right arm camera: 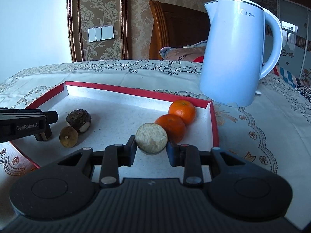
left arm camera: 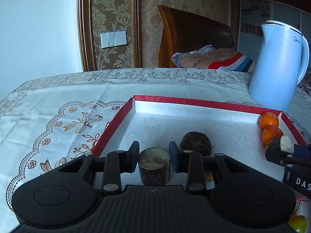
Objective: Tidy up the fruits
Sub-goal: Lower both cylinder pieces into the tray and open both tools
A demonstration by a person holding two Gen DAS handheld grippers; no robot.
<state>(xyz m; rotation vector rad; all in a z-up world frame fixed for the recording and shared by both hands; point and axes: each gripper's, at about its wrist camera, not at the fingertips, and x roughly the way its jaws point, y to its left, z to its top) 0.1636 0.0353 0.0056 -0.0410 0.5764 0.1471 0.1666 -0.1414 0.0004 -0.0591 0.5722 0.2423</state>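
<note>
Tongs both loaded: left tongs (left arm camera: 154, 158) clamp a dark cut stub (left arm camera: 154, 166), right tongs (right arm camera: 151, 149) clamp a pale-faced cut piece (right arm camera: 151, 140) beside two oranges (right arm camera: 171, 127), over the red-rimmed tray (right arm camera: 136, 93), probably sorting like with like.

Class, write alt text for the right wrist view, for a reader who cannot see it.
The right gripper holds a pale cut root piece over a red-rimmed tray, beside two oranges. Further left lie two brown items, and a blue kettle stands behind the tray.
</note>
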